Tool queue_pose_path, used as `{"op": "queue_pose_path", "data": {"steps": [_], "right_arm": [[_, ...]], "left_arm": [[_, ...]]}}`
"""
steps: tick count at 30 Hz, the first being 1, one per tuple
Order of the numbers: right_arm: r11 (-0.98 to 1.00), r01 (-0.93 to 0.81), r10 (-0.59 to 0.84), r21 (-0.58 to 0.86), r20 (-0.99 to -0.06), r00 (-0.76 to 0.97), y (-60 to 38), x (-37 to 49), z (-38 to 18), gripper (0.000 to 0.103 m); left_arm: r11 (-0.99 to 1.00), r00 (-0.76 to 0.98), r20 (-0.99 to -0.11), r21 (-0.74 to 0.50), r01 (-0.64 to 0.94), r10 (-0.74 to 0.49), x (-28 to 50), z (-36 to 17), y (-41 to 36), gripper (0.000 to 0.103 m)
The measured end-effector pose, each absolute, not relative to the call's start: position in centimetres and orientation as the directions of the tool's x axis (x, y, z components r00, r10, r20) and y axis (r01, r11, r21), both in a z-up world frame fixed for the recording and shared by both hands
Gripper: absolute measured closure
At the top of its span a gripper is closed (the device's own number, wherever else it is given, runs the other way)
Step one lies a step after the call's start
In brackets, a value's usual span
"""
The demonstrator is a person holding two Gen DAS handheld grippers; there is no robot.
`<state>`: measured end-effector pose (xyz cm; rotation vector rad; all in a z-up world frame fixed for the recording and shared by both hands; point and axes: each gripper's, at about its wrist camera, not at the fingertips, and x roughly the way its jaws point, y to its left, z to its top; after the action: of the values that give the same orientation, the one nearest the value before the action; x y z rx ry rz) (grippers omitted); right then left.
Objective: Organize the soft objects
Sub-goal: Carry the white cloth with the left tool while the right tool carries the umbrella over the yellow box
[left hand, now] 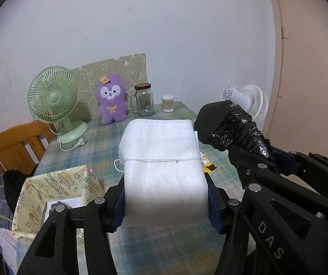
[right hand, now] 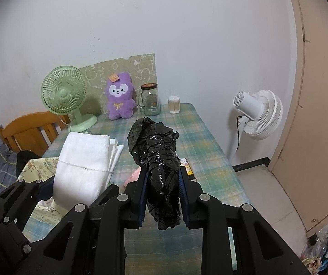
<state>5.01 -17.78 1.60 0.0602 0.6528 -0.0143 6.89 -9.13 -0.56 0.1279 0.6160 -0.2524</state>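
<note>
1. Left wrist view: left gripper (left hand: 166, 206) pinching a folded white fluffy towel (left hand: 164, 158) from both sides, held up above the table with the green-blue checked cloth (left hand: 99, 142).
2. Bare cloth around and behind the towel, up to the far row by the wall: pale green desk fan (left hand: 54, 100), purple plush rabbit (left hand: 112, 99), glass jar with dark lid (left hand: 144, 99), round box of cotton swabs (left hand: 168, 103).
3. Left table edge close to an orange wooden chair back (left hand: 15, 144); yellow patterned fabric storage box (left hand: 58, 190) at the near left, just beside the left finger.
4. Towel tied round the middle with a thin white string (left hand: 161, 159), its top fold hanging forward.
5. At the right, the right gripper seen from the side, with a crumpled black plastic bundle (left hand: 230, 128) sticking out of it.
6. Right wrist view: right gripper (right hand: 162, 197) nearly pressed together, clamping the black plastic bundle (right hand: 157, 155) above the table (right hand: 200, 142).
7. Right table edge open to the tiled floor (right hand: 267, 197); white standing fan (right hand: 260, 114) beyond it, near a beige door (right hand: 319, 114).
8. Bundle glossy, wrinkled, wound tight in the middle, looser at its far end.
9. Towel (right hand: 81, 160) to the left, in the left gripper, above the yellow box.
</note>
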Motion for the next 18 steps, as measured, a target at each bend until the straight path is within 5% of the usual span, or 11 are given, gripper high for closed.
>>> {"op": "queue_pose_path", "data": {"steps": [18], "right_arm": [[1.0,-0.017,0.021,0.012,-0.581,0.814,-12.8,5.6,2.4,0.075]], "left_arm": [[0.967,0.81,-0.559,0.054,0.25,-0.178,7.0,0.0,-4.8,0.042]]}}
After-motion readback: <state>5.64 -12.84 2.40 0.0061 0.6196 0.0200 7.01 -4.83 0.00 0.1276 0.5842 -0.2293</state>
